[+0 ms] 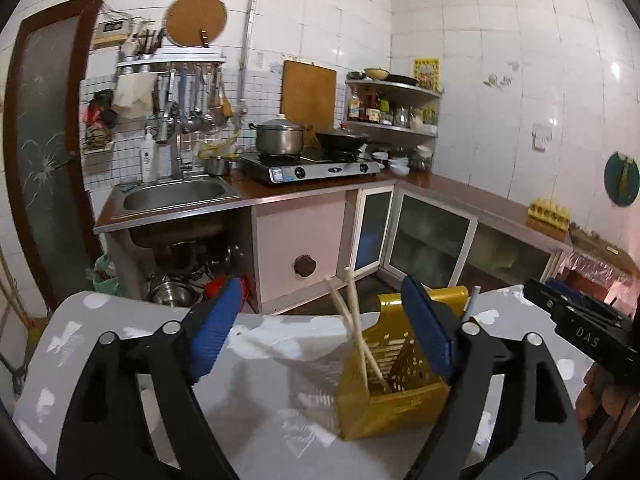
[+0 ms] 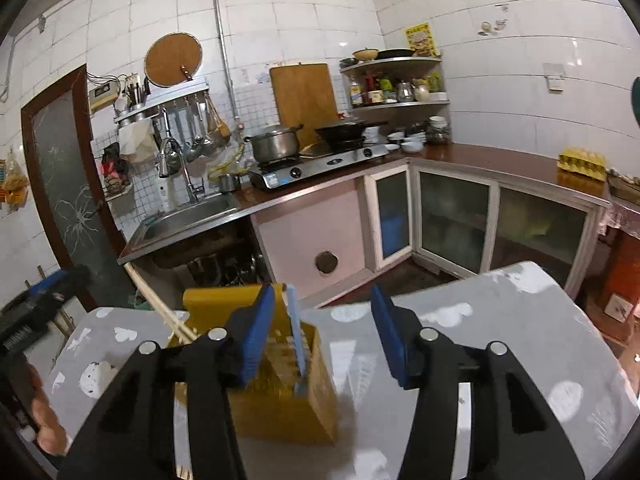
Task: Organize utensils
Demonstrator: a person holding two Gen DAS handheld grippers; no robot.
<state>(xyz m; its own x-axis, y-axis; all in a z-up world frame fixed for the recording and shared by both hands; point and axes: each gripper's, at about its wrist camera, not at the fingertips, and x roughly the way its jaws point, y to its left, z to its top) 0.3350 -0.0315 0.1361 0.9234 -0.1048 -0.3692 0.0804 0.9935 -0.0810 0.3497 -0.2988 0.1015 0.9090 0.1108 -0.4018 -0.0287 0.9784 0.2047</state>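
**Both grippers empty above the yellow utensil holder**

Blue pads fill the bottom of each wrist view. On the left gripper (image 1: 324, 320) the jaws stand wide apart with nothing between them; the right gripper (image 2: 324, 332) is parted too, gripping nothing.

Just beyond, lower centre of both frames, the yellow slotted holder (image 1: 394, 400) sits on a grey table (image 1: 120, 320) with white patches. Two pale chopsticks (image 1: 356, 320) lean out of it toward the upper left; a light-blue utensil (image 2: 297, 340) stands in it.

Judging by looks, the chopsticks are light, stiff and slippery, best pinched mid-shaft across the pads. The plastic holder seems light and likely to slide or tip.

Motion blur smears the holder's near wall. Its floor is hidden, and the blue utensil's working end cannot be made out.
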